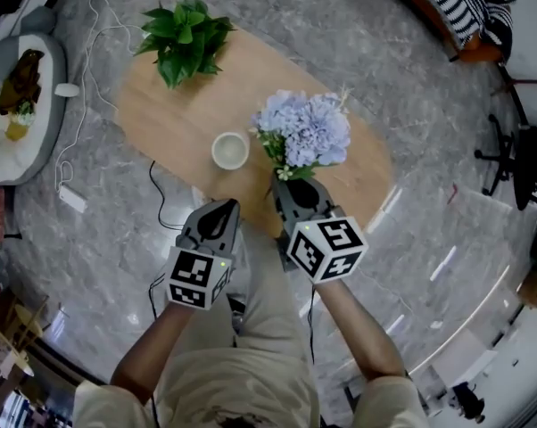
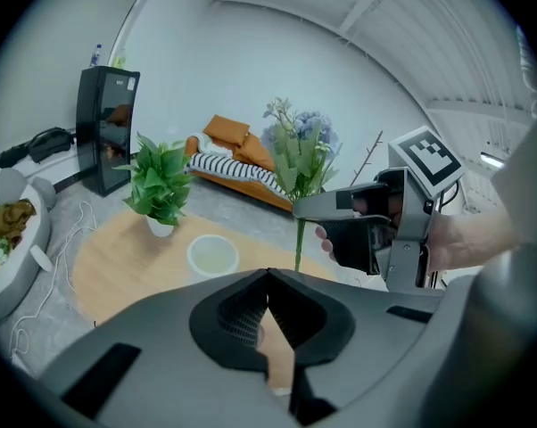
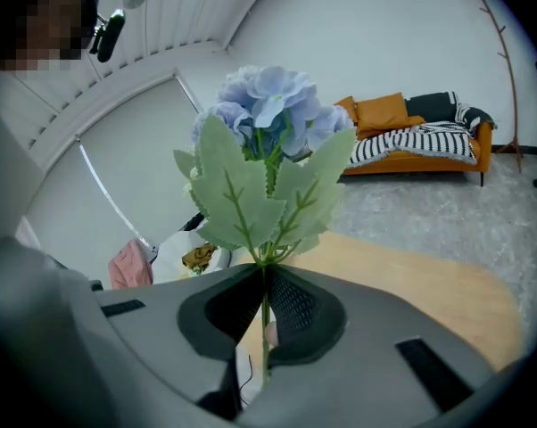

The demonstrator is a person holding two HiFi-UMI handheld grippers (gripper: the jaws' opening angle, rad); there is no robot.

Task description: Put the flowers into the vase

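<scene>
A bunch of pale blue flowers [image 1: 302,128] with green leaves stands upright above the near edge of the oval wooden table [image 1: 166,127]. My right gripper [image 1: 289,178] is shut on its thin green stem [image 3: 265,303], and the flower head [image 3: 270,105] rises just above the jaws. The white round vase [image 1: 230,150] stands on the table, left of the flowers and apart from them. My left gripper [image 1: 229,204] hovers near the table's front edge, just below the vase in the head view, jaws shut with nothing between them. In the left gripper view the vase [image 2: 213,257] lies ahead, with the right gripper [image 2: 297,208] and flowers [image 2: 300,145] to its right.
A potted green plant [image 1: 181,36] stands at the table's far left end. A white cable [image 1: 90,87] trails over the grey marble floor. A padded seat [image 1: 19,105] with things on it stands at the left. An orange sofa [image 3: 411,136] and a black cabinet [image 2: 106,130] line the walls.
</scene>
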